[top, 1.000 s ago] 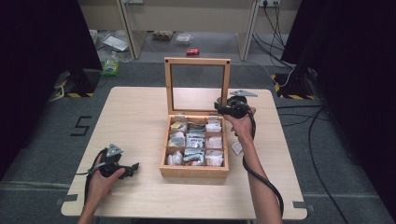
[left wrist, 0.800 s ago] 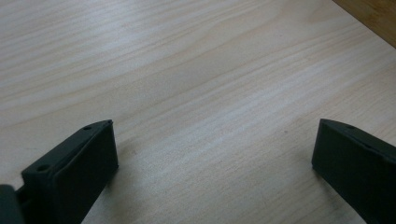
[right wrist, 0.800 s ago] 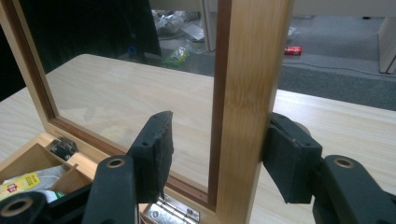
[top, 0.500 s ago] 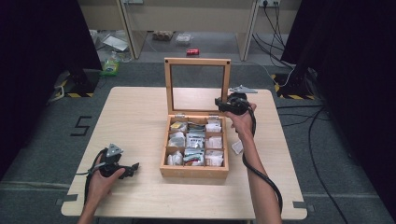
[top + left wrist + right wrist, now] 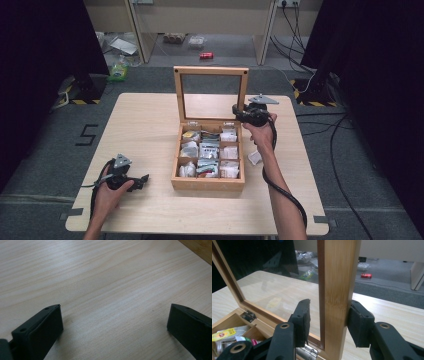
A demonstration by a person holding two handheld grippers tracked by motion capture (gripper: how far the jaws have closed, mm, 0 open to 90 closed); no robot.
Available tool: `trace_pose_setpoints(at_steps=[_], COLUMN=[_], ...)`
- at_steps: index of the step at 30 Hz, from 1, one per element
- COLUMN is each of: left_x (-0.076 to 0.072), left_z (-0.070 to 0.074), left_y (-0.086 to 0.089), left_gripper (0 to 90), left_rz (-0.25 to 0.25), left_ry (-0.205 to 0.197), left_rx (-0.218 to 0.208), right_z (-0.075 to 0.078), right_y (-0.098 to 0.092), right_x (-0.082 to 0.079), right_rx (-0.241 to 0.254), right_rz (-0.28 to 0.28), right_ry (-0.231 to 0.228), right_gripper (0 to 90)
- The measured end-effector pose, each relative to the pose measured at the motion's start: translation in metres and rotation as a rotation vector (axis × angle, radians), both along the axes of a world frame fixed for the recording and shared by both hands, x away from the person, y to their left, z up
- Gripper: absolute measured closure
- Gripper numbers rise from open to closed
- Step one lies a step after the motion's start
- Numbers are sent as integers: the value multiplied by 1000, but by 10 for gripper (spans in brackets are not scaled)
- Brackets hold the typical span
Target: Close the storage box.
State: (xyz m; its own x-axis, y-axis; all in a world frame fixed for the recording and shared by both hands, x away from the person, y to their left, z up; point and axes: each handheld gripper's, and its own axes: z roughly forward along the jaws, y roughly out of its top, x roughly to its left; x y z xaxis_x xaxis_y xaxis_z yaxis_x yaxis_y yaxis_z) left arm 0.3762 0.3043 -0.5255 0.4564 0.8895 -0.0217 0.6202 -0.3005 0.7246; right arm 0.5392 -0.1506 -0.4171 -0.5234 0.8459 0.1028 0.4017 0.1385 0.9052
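Closing in since a second ago, the right gripper (image 5: 328,322) straddles the right rail of the upright glass lid (image 5: 242,92) at the wooden box's (image 5: 207,182) far edge; one pad touches, the other stands off. Near left, the left gripper (image 5: 142,181) rests wide open, empty, on bare table (image 5: 150,125).

Packets (image 5: 209,150) in box (image 5: 207,183) too small to read. Lid frame (image 5: 338,290) cut off at top edge. Floor litter (image 5: 197,41) blurred, unidentifiable.
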Motion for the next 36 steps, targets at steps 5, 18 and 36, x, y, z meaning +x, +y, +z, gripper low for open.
trace_pose_setpoints(at_steps=[5, 18, 36], left_x=[0, 0, 0], left_z=[0, 0, 0], left_y=[0, 0, 0], left_gripper=[0, 0, 0], left_rz=[-1, 0, 1], left_ry=[1, 0, 0], left_rx=[2, 1, -1], right_z=[0, 5, 1], right_y=[-1, -2, 3], right_x=[-6, -24, -39], right_rx=[4, -33, -54], right_rz=[0, 14, 13], right_ry=[-8, 5, -31], right_gripper=[548, 536, 466])
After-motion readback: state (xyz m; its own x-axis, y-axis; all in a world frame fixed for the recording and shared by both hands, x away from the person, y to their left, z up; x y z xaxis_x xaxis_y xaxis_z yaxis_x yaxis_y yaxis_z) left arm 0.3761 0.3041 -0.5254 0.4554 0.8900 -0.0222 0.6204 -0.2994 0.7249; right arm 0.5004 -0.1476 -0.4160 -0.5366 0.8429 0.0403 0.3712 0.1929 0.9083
